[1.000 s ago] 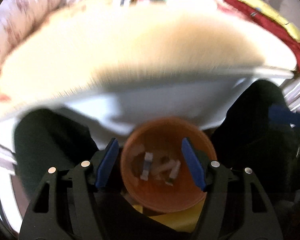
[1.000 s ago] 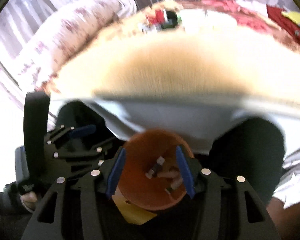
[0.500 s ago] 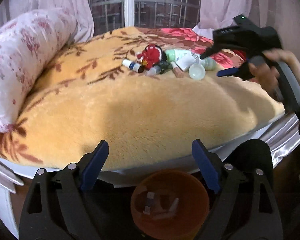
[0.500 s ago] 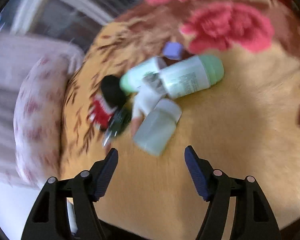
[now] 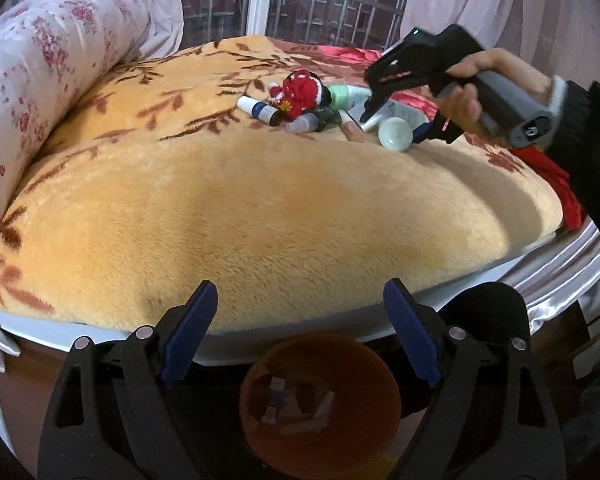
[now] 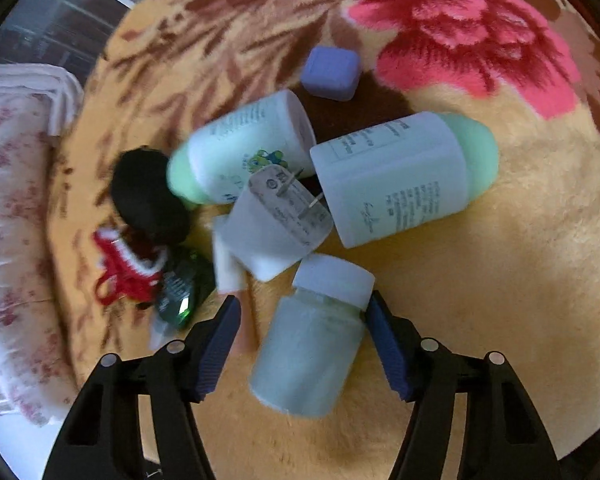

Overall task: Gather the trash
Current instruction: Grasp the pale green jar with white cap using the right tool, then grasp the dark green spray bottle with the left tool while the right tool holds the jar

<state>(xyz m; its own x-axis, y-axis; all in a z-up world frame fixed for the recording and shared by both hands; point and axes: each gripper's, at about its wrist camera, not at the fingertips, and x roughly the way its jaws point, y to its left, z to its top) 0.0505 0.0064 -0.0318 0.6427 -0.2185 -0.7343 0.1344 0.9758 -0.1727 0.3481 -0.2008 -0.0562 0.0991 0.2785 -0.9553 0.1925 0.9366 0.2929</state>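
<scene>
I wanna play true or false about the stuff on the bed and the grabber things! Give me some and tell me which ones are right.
1. The right gripper has the small white-capped jar between its fingers. True; the jaws have just been closing, with a gap on the left side.
2. The left gripper holds a bottle. False; it is open and holds nothing.
3. The orange bin sits on top of the blanket. False; it is below the bed's edge.
4. A purple cube lies beyond the two green-capped bottles. True.
</scene>
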